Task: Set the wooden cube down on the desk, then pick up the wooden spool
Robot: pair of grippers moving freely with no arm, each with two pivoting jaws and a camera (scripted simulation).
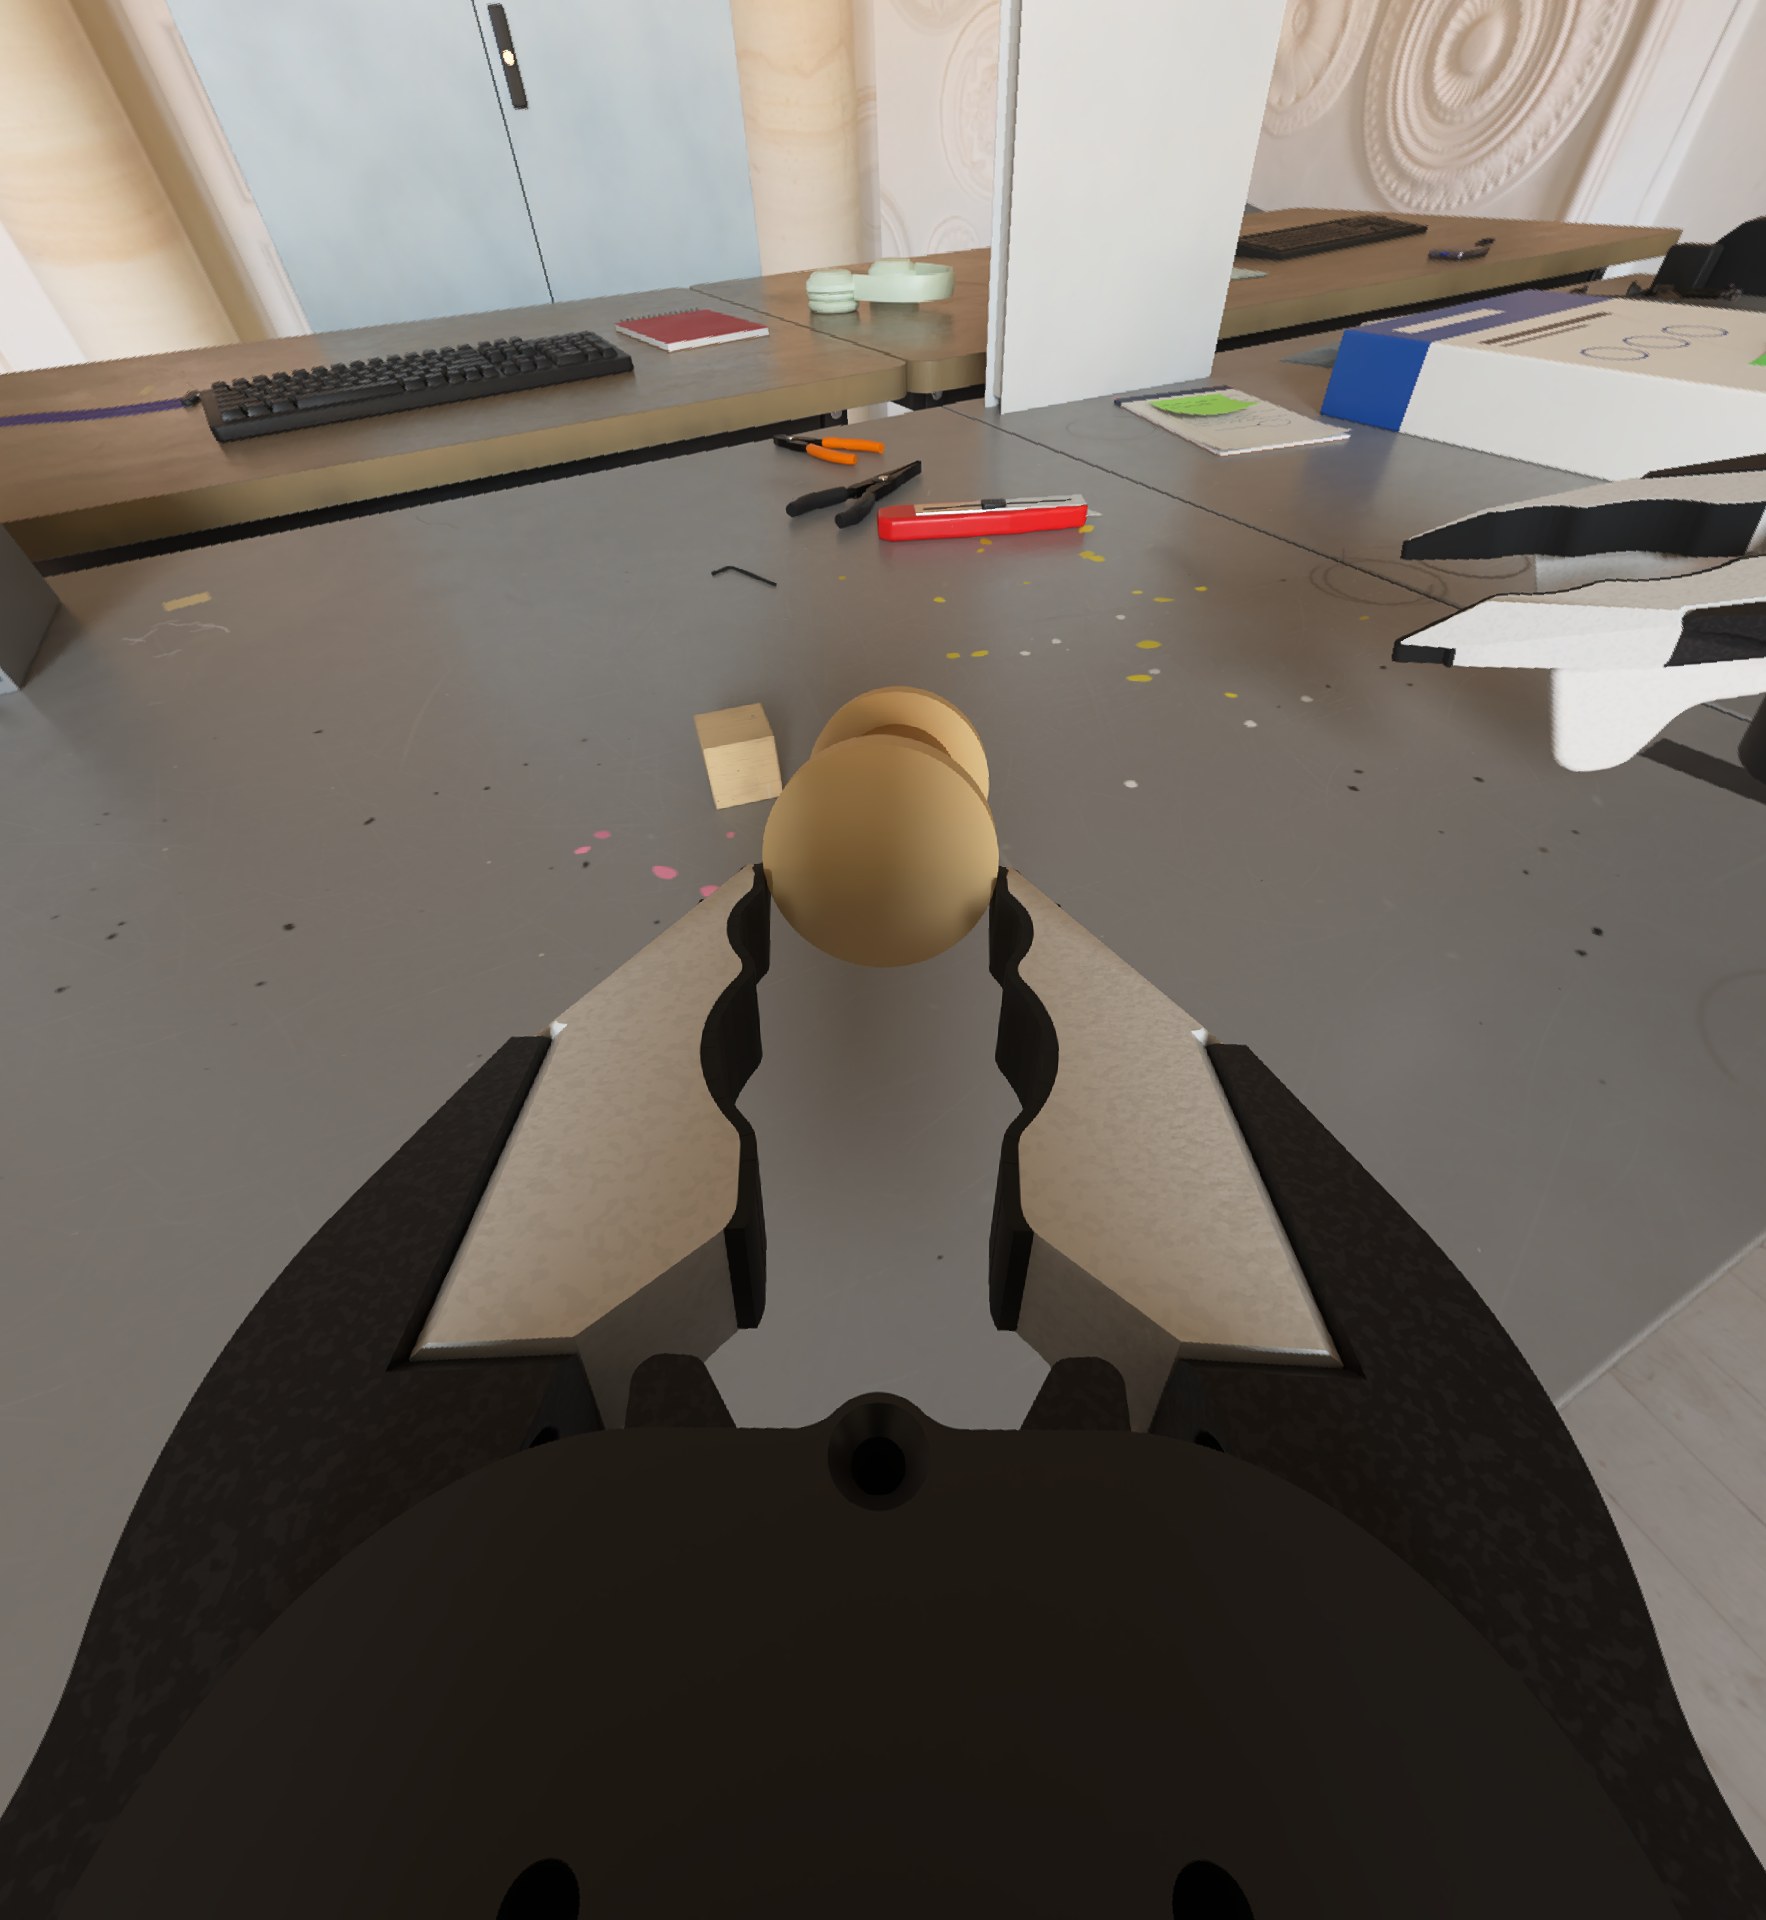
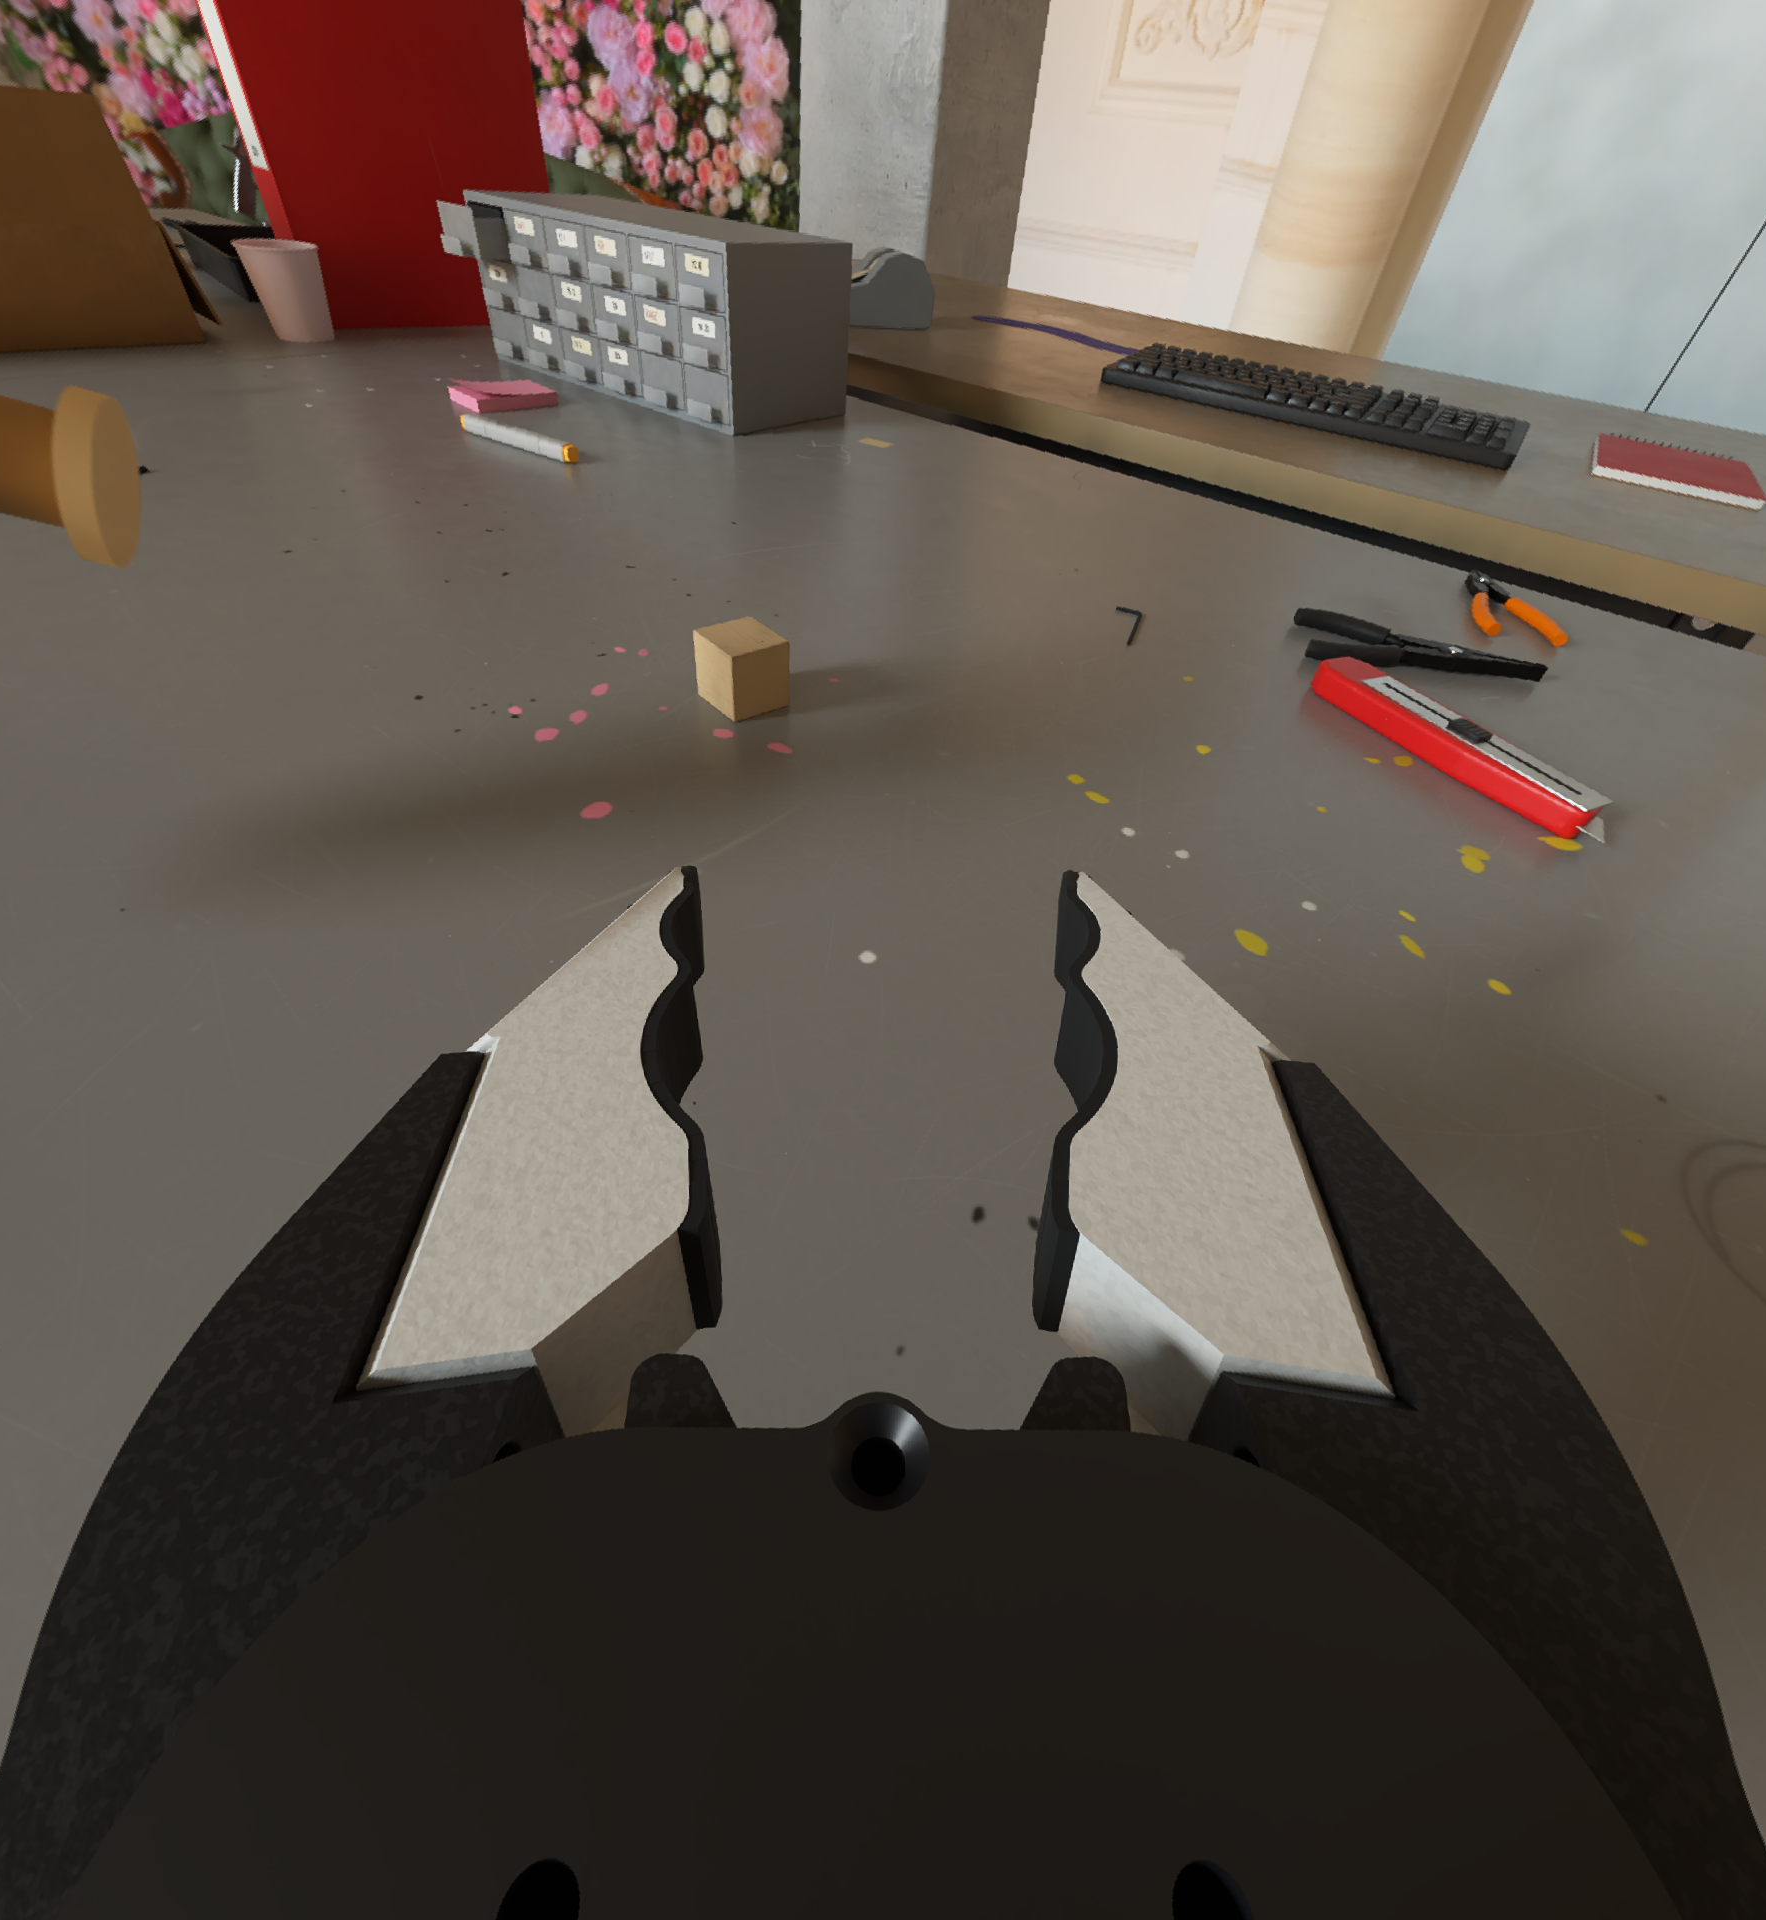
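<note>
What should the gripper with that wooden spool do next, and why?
Probably just lift a little higher and hold. The left gripper is shut on the wooden spool, clear of the desk, and the wooden cube already rests there.

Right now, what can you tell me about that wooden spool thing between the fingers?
The wooden spool is smooth, light tan wood: a straight round shaft with a flat disc at each end. The left gripper has its fingers pressed against the rim of the near disc, one on each side, and carries the spool clear of the grey desk, roughly level. Its far disc juts out free, touching nothing. The wooden cube sits apart on the desk beyond it.
</note>
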